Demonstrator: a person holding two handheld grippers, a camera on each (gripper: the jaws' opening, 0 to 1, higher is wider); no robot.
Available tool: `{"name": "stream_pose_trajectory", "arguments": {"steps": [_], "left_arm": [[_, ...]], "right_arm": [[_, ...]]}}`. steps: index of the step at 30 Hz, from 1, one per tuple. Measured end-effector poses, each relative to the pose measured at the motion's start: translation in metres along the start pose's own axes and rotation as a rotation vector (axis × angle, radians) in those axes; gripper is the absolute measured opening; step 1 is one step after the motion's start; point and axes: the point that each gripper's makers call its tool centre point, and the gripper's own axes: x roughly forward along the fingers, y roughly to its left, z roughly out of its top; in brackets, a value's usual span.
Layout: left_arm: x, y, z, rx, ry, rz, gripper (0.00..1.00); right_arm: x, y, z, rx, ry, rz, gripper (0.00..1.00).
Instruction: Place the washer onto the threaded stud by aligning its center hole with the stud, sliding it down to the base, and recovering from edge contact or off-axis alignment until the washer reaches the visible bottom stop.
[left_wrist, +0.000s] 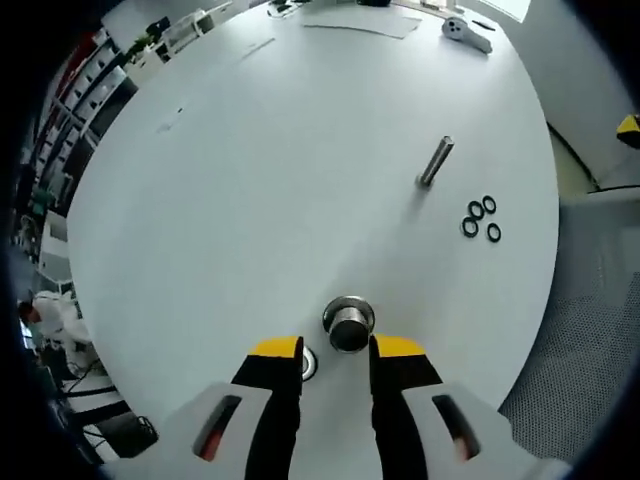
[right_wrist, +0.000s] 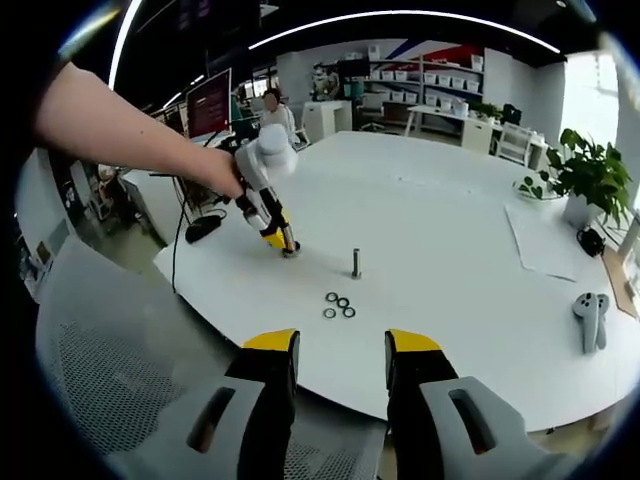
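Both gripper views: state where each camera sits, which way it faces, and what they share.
Left gripper view: rides the left claw low over the white table, facing down across it at a metal cylinder; open yellow-tipped jaws show.
Right gripper view: rides the right claw off the table's edge above a mesh chair, facing the room; its jaws and the person's arm show.
Shared: the threaded stud and three washers.

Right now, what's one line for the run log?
left gripper: open, low over table, by short metal cylinder | right gripper: open, empty | stud: upright | three black rings: on table near stud
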Motion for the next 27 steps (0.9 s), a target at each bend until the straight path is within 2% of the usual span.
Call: {"name": "stream_pose_trajectory", "arguments": {"steps": [3, 8, 11, 15, 16, 19, 24, 27], "left_arm": [[-0.003, 0.008, -0.008, -0.008, 0.005, 0.013, 0.24], [-0.012, 0.004, -0.022, -0.027, 0.036, 0.024, 0.24], [-0.018, 0.003, -0.026, -0.043, 0.032, 0.032, 0.24], [-0.013, 0.009, -0.033, -0.07, 0.024, 0.034, 0.23], [-0.013, 0.006, -0.033, -0.075, 0.024, 0.034, 0.23], [-0.009, 0.007, -0.041, -0.063, 0.037, 0.035, 0.22], [-0.002, 0.022, -0.044, -0.084, 0.027, 0.034, 0.22], [-0.001, 0.021, -0.04, -0.071, 0.004, 0.041, 0.23]], "right_arm": [[0.0, 0.0, 0.0, 0.0, -0.002, 0.001, 0.37], [0.0, 0.001, -0.001, -0.009, 0.003, 0.006, 0.37], [0.0, 0.001, -0.001, -0.006, 0.001, 0.006, 0.37], [0.0, 0.002, -0.002, -0.011, 0.005, 0.01, 0.37], [0.0, 0.001, -0.002, -0.012, 0.006, 0.009, 0.37], [-0.001, 0.0, -0.002, -0.005, 0.005, 0.003, 0.37], [-0.001, 0.0, -0.003, -0.011, 0.012, 0.001, 0.37], [-0.001, -0.001, -0.003, -0.003, 0.011, -0.003, 0.37]]}}
